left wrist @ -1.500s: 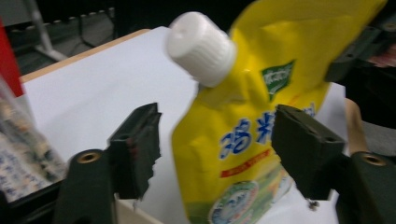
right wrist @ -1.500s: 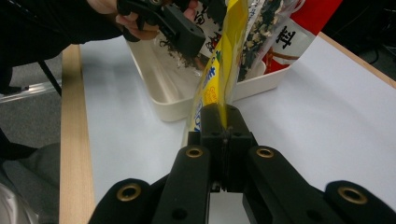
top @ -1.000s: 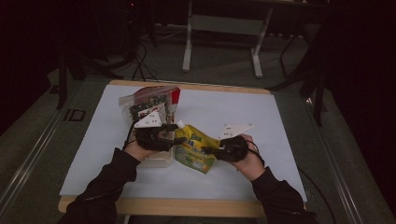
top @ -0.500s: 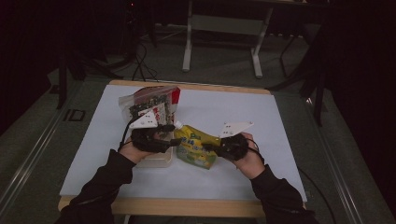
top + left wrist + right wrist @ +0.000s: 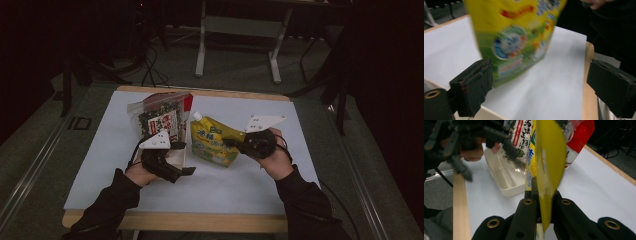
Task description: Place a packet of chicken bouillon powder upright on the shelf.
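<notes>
The right tongs [image 5: 231, 142] clench the edge of a yellow-green plastic spouted pouch [image 5: 212, 142], holding it tilted above the white-covered counter [image 5: 300, 165]. The left tongs [image 5: 186, 158] stand released, jaws wide apart, just beside the pouch's lower end. Between them sits a shallow cream plastic tray [image 5: 506, 178]. Behind it lean a clear seaweed snack packet [image 5: 160, 120] and a red bag [image 5: 187, 102], crowding the pouch's left side.
</notes>
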The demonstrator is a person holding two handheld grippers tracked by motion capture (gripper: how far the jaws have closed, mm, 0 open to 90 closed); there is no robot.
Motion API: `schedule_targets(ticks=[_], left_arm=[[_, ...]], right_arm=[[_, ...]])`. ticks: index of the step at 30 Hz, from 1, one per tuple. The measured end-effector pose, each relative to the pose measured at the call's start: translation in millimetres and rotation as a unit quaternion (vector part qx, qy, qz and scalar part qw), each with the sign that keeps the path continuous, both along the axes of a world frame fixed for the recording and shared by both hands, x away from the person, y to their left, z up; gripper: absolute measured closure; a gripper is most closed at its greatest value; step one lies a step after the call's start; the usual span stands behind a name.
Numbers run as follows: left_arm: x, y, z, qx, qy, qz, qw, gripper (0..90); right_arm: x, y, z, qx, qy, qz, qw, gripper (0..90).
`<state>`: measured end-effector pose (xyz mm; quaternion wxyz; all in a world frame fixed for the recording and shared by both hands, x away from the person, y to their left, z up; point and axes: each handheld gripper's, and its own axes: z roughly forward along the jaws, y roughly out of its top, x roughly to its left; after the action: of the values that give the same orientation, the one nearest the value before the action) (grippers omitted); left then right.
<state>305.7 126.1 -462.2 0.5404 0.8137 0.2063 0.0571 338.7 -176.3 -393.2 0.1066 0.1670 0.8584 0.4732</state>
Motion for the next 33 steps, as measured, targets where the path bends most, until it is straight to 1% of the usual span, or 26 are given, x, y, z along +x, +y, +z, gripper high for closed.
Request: schedule_targets(ticks=[2,5,6,8,11,12,13,14,15,16,17,18,21,22,24,27,28,32,33], left_arm=[[-4.8,-2.9,-1.4,0.008,-0.011,-0.003,0.9999,6.7],[-11.2,-7.3,-3.5,0.007,-0.014,-0.015,0.9998,6.7],[-16.0,-12.2,-6.0,0.005,-0.009,-0.025,0.9996,6.7],[-18.4,-15.1,-8.0,0.007,-0.011,-0.03,0.9995,6.7],[-26.0,-25.0,-15.1,0.006,-0.004,-0.043,0.999,6.8],[-28.7,-29.1,-17.6,0.009,-0.002,-0.051,0.9987,6.8],[-34.9,-36.9,-22.0,0.017,-0.005,-0.064,0.9978,6.8],[-34.9,-36.9,-22.0,0.017,-0.005,-0.064,0.9978,6.8],[-37.2,-40.5,-23.9,0.02,-0.002,-0.073,0.9972,6.8],[-40.4,-46.5,-27.5,0.023,-0.004,-0.081,0.9965,6.8],[-40.4,-46.5,-27.5,0.023,-0.004,-0.081,0.9965,6.8],[-42.5,-51.2,-31.6,0.025,-0.002,-0.087,0.9959,6.8],[-43.3,-53.0,-34.0,0.025,-0.002,-0.089,0.9957,6.8],[-44.5,-55.9,-39.3,0.031,0.005,-0.096,0.9949,6.8],[-45.0,-57.5,-43.4,0.033,0.008,-0.098,0.9946,6.8],[-46.5,-59.2,-49.4,0.033,0.011,-0.093,0.9951,6.9],[-46.6,-59.6,-51.2,0.033,0.016,-0.095,0.9948,6.9],[-48.8,-61.6,-58.3,0.036,0.021,-0.098,0.9943,6.9],[-49.4,-62.4,-60.3,0.04,0.023,-0.099,0.994,6.9]], right_arm=[[1.9,2.6,5.5,0.0,-0.005,0.002,1.0,90.0],[3.2,4.5,8.6,0.001,-0.006,0.002,1.0,90.0],[4.0,7.0,11.1,0.002,-0.009,0.006,0.9999,90.0],[4.3,8.6,12.3,0.003,-0.008,0.007,0.9999,90.0],[5.9,15.9,17.3,0.008,-0.012,0.017,0.9998,90.0],[5.9,15.9,17.3,0.008,-0.012,0.017,0.9998,90.0],[6.9,20.4,19.5,0.012,-0.012,0.023,0.9996,90.0],[7.2,22.8,20.3,0.013,-0.012,0.025,0.9995,89.9],[7.2,22.8,20.3,0.013,-0.012,0.025,0.9995,89.9],[9.0,27.6,21.2,0.016,-0.01,0.031,0.9993,90.0],[9.7,30.2,21.5,0.016,-0.009,0.032,0.9993,89.9],[10.6,32.7,21.7,0.016,-0.007,0.035,0.9992,90.0],[11.5,35.2,21.7,0.015,-0.01,0.039,0.9991,90.0],[12.0,37.8,21.7,0.016,-0.009,0.041,0.999,90.0],[14.1,45.9,21.4,0.019,-0.003,0.053,0.9984,90.0],[15.7,53.9,20.4,0.018,-0.001,0.066,0.9976,90.0],[16.0,56.9,20.0,0.018,0.0,0.071,0.9973,89.9],[16.4,70.4,18.8,0.011,-0.004,0.086,0.9962,90.0],[16.4,73.9,18.6,0.011,-0.003,0.089,0.996,90.0]])
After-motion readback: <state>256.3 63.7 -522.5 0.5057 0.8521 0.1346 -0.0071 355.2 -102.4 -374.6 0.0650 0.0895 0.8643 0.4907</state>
